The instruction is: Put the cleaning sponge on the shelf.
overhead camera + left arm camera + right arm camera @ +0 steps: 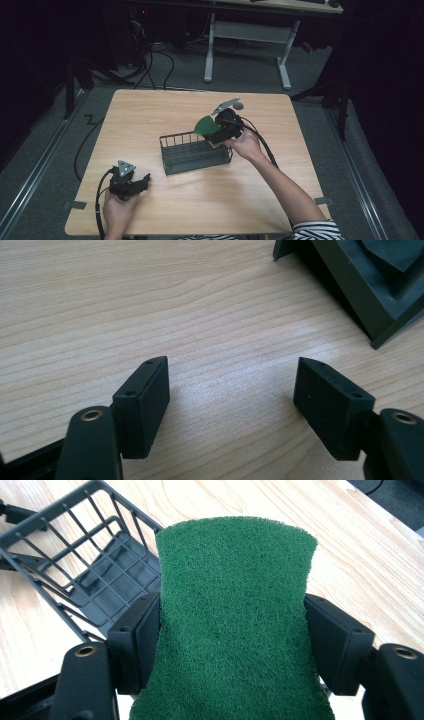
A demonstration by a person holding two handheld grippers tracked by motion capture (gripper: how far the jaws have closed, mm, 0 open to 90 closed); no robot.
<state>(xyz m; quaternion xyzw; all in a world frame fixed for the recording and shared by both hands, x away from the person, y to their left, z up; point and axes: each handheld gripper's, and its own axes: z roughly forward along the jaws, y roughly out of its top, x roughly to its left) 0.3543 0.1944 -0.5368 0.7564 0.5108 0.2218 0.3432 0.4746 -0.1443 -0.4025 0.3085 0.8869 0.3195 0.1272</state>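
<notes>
Above the right end of the dark wire basket [196,152], the right gripper [216,131] holds a green scouring sponge [206,127]; its two jaws press on the sponge's two sides, and the sponge [232,625] bends a little between them; part of the sponge hangs over the basket's rim [75,565]; near the front left corner of the wooden table [165,107], the left gripper [142,181] rests low, with its jaws spread wide and bare wood between them; one corner of the basket [370,295] lies just ahead of it.
</notes>
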